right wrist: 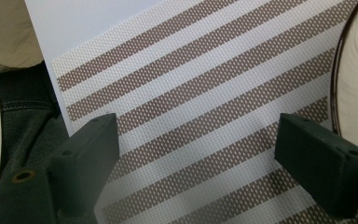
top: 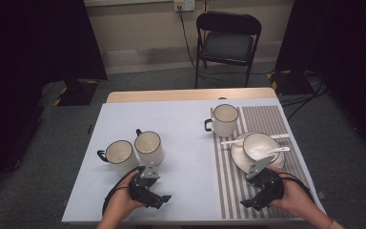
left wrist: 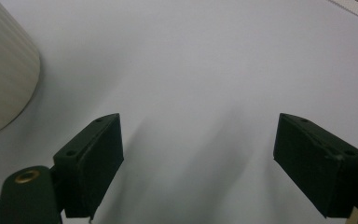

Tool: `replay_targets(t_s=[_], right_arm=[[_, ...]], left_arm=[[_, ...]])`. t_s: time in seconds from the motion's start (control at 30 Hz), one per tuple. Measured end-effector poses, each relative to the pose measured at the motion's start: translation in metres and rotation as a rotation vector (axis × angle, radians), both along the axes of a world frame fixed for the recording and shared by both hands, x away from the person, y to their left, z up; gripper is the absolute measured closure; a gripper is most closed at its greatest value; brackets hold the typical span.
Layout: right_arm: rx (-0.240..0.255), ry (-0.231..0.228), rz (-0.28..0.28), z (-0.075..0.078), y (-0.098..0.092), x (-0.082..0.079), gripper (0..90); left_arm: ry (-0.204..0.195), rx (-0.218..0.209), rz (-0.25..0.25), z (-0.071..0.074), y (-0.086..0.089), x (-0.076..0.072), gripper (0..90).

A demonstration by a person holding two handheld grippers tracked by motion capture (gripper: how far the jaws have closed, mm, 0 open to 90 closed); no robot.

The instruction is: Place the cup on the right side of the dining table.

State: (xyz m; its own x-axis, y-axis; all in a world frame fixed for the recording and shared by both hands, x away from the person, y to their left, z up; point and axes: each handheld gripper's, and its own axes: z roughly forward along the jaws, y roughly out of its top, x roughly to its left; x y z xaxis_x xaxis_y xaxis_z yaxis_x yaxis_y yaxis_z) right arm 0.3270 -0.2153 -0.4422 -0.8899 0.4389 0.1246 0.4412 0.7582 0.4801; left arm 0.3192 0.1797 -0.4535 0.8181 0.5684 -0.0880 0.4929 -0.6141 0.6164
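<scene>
Desk [top: 171, 119] with a pale grey-white top carries everything. The left gripper [top: 164, 196] sits near the front edge with its jaws spread wide over bare surface, holding nothing; in the left gripper view [left wrist: 198, 158] a cream ribbed cup [left wrist: 2, 70] stands just beside its left jaw. That cup is one of two cream ribbed cups with dark rims, one [top: 119, 156] touching the other [top: 149, 148], left of centre. The right gripper [top: 248, 204] rests near the front right corner on a brown-and-white striped woven placemat [top: 262, 119], jaws equally wide and empty [right wrist: 200, 154]. Just behind it a white plate [top: 238, 160] bears a white bowl [top: 259, 145] and white spoons [top: 231, 141]. A third cream cup [top: 225, 119] stands at the placemat's far left corner.
</scene>
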Motion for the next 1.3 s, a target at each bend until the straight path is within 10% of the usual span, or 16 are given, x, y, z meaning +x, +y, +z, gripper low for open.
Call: replay_targets(t_s=[1.3], right_arm=[[0.010,-0.015,-0.014,-0.009,-0.025,-0.007,13.1]], left_arm=[[-0.023,0.029,0.024,-0.011,0.023,-0.009,15.1]])
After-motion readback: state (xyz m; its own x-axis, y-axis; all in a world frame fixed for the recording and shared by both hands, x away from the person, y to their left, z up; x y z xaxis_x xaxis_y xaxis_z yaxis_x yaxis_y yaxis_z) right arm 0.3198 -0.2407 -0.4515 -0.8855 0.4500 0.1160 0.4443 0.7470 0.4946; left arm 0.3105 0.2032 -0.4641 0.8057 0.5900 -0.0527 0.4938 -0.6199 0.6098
